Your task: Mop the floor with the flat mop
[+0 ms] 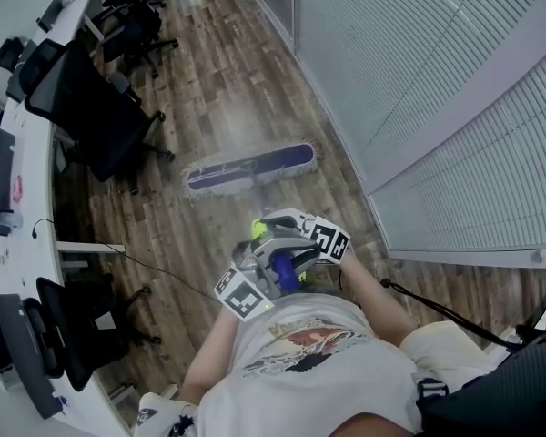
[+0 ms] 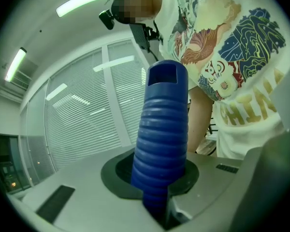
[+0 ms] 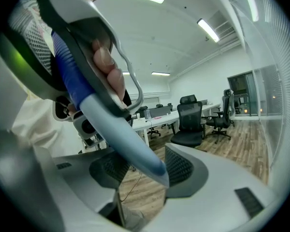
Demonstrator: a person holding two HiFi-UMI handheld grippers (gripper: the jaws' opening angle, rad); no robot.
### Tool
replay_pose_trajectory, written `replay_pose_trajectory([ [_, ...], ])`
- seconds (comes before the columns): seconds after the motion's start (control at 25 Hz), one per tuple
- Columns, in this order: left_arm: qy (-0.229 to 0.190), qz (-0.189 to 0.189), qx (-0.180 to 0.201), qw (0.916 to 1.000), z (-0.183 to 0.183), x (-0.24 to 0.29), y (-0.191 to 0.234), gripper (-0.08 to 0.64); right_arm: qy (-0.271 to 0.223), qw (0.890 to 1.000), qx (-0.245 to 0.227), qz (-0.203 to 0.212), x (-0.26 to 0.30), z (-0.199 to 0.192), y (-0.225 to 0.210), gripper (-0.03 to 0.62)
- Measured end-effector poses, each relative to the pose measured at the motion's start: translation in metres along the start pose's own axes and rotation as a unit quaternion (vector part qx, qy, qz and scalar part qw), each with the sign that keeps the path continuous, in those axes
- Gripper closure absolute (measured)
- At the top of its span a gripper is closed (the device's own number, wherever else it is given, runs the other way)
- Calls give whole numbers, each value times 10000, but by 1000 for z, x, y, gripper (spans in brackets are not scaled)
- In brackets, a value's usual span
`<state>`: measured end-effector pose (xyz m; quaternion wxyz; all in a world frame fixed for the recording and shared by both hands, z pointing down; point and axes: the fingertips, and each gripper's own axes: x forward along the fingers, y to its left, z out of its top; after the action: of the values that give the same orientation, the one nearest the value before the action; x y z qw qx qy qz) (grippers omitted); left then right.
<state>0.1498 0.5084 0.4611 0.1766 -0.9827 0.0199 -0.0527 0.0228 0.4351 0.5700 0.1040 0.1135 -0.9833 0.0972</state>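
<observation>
1. Far left of both sets of jaws: a curved white desk (image 1: 29, 167) with black chairs (image 1: 100, 112) drawn up along it.

2. Floor (image 1: 209, 80): wood planks. The mop head (image 1: 250, 165) lies flat on it, well ahead of the jaws and out past the person's feet, set slightly aslant.

3. Handle (image 1: 257, 200): it runs from the middle of the mop head back up to the two grippers, which are held close together in front of the person's shirt (image 1: 300, 371).

4. Left gripper (image 1: 271, 267): nearer the body. In its own view the left gripper (image 2: 159, 199) has its jaws pressed against the ribbed blue grip (image 2: 162, 129). The grip stands upright between them, and its open top end rises above the jaws towards the shirt.

5. Right gripper (image 1: 296, 230): just beyond the left one, lower down the shaft. In its own view the right gripper (image 3: 140, 170) has its jaws closed on the pale blue handle (image 3: 118, 129). The handle crosses slantwise between the dark pads (image 3: 180, 166), and a sliver of floor shows beneath. A hand (image 3: 108, 69) shows above these jaws.

6. Right of the jaws: a wall of white blinds (image 1: 419, 62).
</observation>
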Motion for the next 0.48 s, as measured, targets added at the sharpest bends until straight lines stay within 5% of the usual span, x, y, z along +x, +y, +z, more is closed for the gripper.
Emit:
replay_pose_trajectory([
  [0.48,-167,330,-38,9993,1,-22,76,523,-175,9997,64,171,28,40,-48,396],
])
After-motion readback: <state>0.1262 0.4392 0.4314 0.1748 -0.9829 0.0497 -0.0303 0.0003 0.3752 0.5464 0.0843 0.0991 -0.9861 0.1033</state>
